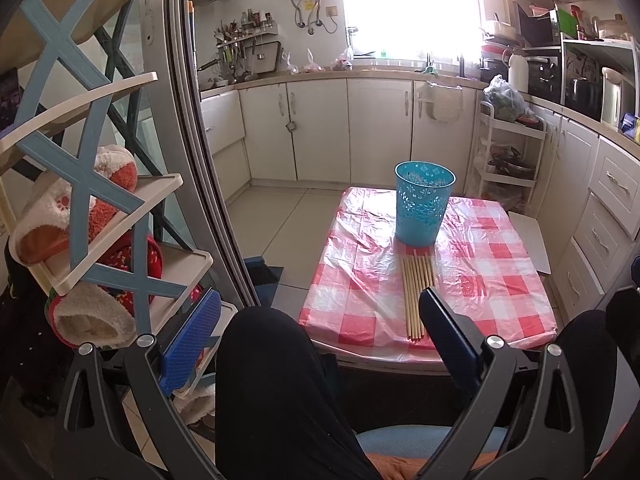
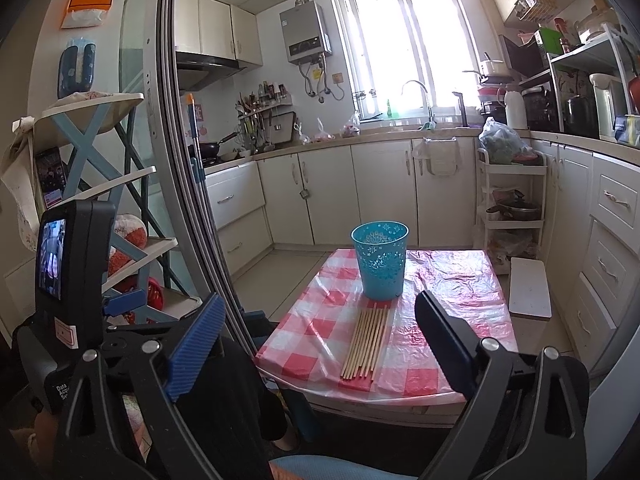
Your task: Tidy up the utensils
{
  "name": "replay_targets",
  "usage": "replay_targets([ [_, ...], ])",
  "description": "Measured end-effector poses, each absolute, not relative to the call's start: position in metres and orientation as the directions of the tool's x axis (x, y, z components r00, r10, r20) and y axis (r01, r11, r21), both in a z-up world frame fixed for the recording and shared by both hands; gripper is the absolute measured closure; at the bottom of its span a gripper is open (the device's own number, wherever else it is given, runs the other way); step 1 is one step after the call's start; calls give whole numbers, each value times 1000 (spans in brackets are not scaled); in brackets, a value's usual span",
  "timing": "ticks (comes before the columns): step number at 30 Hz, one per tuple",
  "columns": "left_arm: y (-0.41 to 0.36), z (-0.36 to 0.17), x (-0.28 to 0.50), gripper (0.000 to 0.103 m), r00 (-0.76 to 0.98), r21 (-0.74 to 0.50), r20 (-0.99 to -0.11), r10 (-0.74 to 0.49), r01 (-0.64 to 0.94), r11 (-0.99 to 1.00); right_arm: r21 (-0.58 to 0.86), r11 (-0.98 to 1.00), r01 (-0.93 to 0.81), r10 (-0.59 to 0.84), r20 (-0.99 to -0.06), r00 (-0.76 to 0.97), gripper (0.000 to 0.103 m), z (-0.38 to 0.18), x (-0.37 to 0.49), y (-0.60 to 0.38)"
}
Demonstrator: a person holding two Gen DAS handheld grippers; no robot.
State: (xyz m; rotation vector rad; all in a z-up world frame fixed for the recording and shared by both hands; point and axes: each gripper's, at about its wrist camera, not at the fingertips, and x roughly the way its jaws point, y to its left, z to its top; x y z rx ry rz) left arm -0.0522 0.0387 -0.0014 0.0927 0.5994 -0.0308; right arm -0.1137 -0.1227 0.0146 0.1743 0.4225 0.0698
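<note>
teal cup (image 1: pixel 424 204) (floral cutouts), red-checked tablecloth (image 1: pixel 500 280)

Bright window (image 2: pixel 404 44) lights cream kitchen cabinets (image 2: pixel 380 192), pale tiled floor (image 1: pixel 272 220).

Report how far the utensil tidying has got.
Nothing looks done yet: the chopsticks all lie flat in a row on the checked tablecloth, just in front of the upright blue basket. Nothing is in hand: the left claw and right claw are open, short of the table. All chopsticks remain to be placed.
</note>
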Motion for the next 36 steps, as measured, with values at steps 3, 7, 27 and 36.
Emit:
replay_targets([
  [3,33,-6,-55,8,823,78,-568,4,49,996,182,983,-29,102,-407,908,11,14,-111,-123],
  [7,33,-10,-52,8,821,77,-572,2,51,996,183,983,-27,102,-412,905,11,13,-109,-124],
  [27,27,-37,-15,8,760,43,-649,-39,88,995,247,969,11,126,-535,836,38,-21,-61,-147],
  [36,23,-67,31,8,683,33,-729,-47,104,994,263,962,75,137,-701,700,61,-97,19,-178],
])
